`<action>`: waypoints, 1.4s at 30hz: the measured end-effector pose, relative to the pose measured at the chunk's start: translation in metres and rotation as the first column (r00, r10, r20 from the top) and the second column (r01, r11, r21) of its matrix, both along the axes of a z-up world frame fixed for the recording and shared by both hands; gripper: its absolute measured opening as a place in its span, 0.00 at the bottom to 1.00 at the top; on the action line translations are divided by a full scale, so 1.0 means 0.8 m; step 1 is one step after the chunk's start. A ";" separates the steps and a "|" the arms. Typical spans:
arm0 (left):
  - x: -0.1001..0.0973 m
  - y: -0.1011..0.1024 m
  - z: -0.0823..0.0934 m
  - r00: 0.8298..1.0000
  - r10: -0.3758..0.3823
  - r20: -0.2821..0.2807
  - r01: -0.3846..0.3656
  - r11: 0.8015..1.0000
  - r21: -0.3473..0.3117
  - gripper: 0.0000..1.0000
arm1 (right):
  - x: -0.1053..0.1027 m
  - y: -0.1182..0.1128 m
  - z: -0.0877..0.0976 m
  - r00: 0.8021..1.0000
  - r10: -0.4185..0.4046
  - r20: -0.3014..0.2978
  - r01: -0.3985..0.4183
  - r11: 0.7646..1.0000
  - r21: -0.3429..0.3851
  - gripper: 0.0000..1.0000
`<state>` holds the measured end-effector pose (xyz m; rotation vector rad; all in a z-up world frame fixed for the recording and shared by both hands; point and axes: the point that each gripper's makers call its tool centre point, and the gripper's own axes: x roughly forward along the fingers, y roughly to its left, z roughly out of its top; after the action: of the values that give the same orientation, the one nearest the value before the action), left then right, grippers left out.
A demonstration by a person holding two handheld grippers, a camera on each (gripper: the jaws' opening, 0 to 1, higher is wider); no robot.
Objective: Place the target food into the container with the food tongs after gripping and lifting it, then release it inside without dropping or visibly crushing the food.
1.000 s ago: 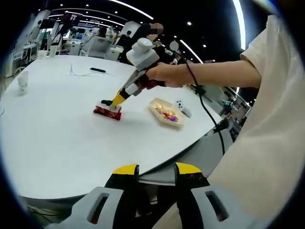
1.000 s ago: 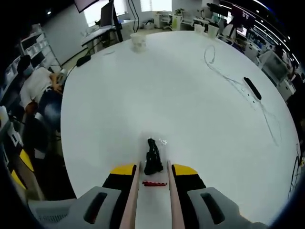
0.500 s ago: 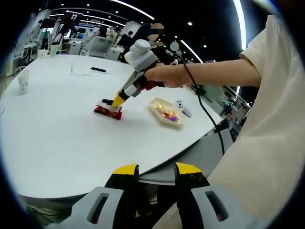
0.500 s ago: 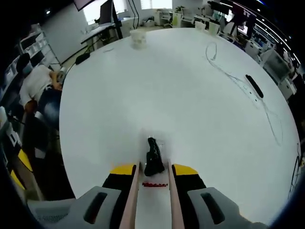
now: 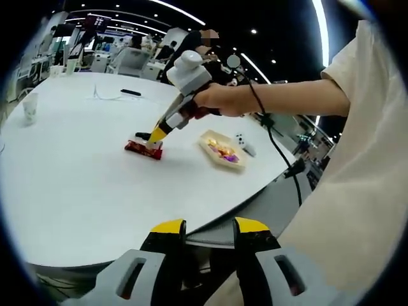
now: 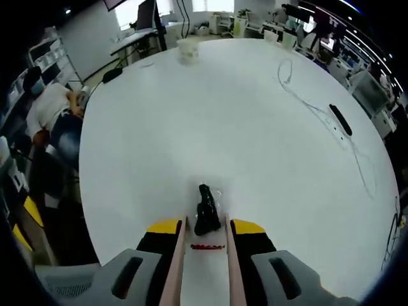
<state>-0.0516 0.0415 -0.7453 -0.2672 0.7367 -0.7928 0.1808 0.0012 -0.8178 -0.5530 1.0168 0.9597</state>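
Left gripper view, left to right. A paper cup (image 5: 30, 108) stands at the far left of the round white table (image 5: 76, 191). Near the table's middle lies the target food, a red wrapped snack (image 5: 143, 149), its long axis running roughly left-right in this view. The right gripper (image 5: 155, 134), held in the person's hand (image 5: 223, 99), slopes down from the upper right so that its yellow-tipped end meets the top of the snack; the pink tongs it carries are not resolvable here. Right of the snack, apart from it, sits the container (image 5: 222, 150), a shallow tray already holding coloured pieces. The left gripper (image 5: 208, 231) hangs low in the foreground off the table edge, its jaws a little apart and empty, well away from the food.

Right gripper view. The jaws are closed on the two pink arms of the food tongs (image 6: 203, 268), which run forward between them. A sliver of the red snack (image 6: 207, 247) shows between the tong arms, with a black object (image 6: 205, 215) just beyond the tips; whether the tongs have pinched the wrapper cannot be told. A cable (image 6: 331, 127) lies on the table to the right.

Judged relation: the food lies directly under the right gripper, so that hand is the nearer; the container lies to one side, on the person's side of the snack.
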 end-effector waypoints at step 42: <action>-0.004 0.001 -0.005 1.000 0.013 -0.010 -0.013 1.000 -0.015 0.28 | 0.002 0.001 -0.013 0.993 0.071 0.091 -0.062 0.993 -0.097 0.29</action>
<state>-0.0551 0.0422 -0.7495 -0.2892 0.7381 -0.7849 0.1827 0.0022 -0.8284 -0.7087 0.9670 0.9389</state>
